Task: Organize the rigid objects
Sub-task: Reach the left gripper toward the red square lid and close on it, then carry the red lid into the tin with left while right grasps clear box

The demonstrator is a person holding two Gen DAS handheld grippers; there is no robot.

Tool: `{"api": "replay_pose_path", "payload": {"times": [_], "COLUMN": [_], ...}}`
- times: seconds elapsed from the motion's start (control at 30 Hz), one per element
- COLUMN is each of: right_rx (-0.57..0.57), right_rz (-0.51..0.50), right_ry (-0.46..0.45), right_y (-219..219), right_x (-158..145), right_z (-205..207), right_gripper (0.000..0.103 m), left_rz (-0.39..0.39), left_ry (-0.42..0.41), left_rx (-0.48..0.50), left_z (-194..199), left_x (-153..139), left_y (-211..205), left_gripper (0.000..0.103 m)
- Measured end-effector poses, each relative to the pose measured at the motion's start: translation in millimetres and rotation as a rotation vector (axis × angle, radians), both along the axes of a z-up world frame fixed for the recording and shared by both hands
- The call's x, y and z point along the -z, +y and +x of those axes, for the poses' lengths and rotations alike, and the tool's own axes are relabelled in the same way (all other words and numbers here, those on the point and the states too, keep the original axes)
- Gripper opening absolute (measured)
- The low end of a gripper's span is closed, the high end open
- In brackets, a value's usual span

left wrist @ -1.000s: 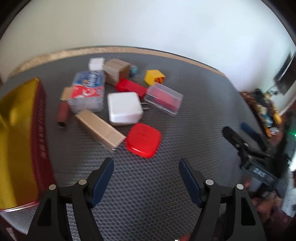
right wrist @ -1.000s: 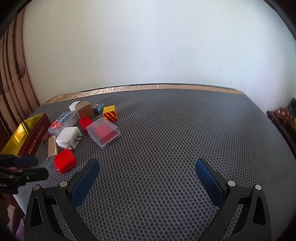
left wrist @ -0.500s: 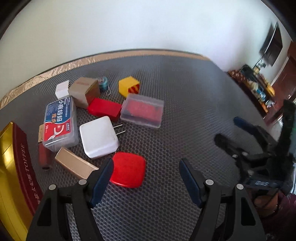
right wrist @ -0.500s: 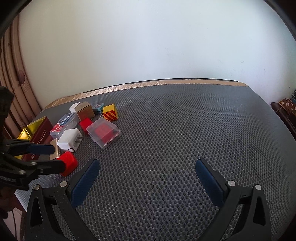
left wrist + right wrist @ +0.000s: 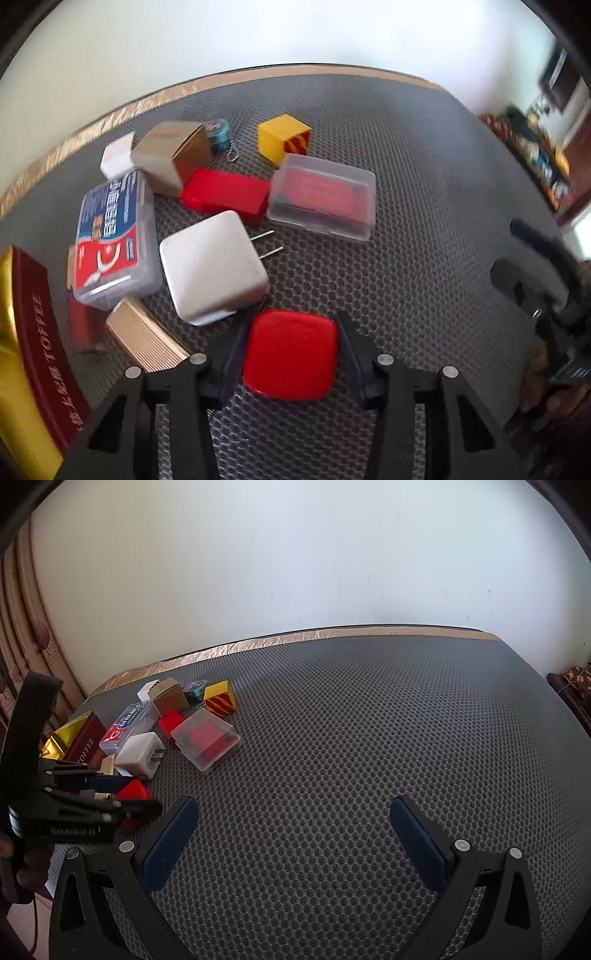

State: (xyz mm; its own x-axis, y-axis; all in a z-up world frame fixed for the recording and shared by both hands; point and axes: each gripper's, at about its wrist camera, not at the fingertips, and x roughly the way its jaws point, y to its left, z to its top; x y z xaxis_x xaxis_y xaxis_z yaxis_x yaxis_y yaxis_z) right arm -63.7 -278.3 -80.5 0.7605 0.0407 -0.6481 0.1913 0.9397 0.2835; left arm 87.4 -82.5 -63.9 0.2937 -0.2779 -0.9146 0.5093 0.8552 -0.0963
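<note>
A red rounded-square case (image 5: 290, 354) lies flat on the grey honeycomb mat (image 5: 388, 277), nearest of a cluster of small objects. My left gripper (image 5: 291, 320) straddles it from above. Its jaws are closing, and the blue pads (image 5: 233, 354) meet the case's left and right sides. In the right wrist view the same case (image 5: 133, 789) shows between the left gripper's fingers (image 5: 107, 782). My right gripper (image 5: 291, 808) hovers open over bare mat, nothing between its fingers, well right of the cluster.
Behind the case lie a white charger (image 5: 212, 269), a gold box (image 5: 144, 339), a floss box (image 5: 112, 236), a red box (image 5: 225, 194), a clear case (image 5: 321, 195), a yellow cube (image 5: 282, 138) and a brown carton (image 5: 170, 155). A toffee tin (image 5: 33, 350) stands left.
My left gripper has come forward and down over the red case, and its wide-open jaws have closed in onto the case's sides. The right gripper has stayed put and open.
</note>
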Motion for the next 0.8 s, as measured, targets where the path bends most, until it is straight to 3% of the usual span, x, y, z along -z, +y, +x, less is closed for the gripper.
{"api": "replay_pose_path", "payload": {"times": [0.13, 0.27, 0.47, 0.63, 0.8], "right_rx": [-0.006, -0.028, -0.233, -0.441, -0.543], "right_rz": [0.011, 0.037, -0.082, -0.175, -0.245], "right_ry": [0.016, 0.046, 0.029, 0.113, 0.159], "right_y": [-1, -5, 12, 38, 53], "right_x": [2, 1, -23, -17, -11], "right_z": [1, 7, 47, 98, 126], "right_gripper": [0.103, 0.103, 0.103, 0.103, 0.103], "left_rz": [-0.012, -0.103, -0.204, -0.229, -0.242], "left_ry": [-0.028, -0.062, -0.051, -0.054, -0.082], "left_rx": [-0.033, -0.087, -0.174, -0.214, -0.255], "left_z": [-14, -44, -68, -82, -87], "left_x": [-3, -23, -50, -74, -91], "left_y": [7, 16, 35, 63, 90], "left_gripper": [0.047, 0.047, 0.047, 0.047, 0.047]}}
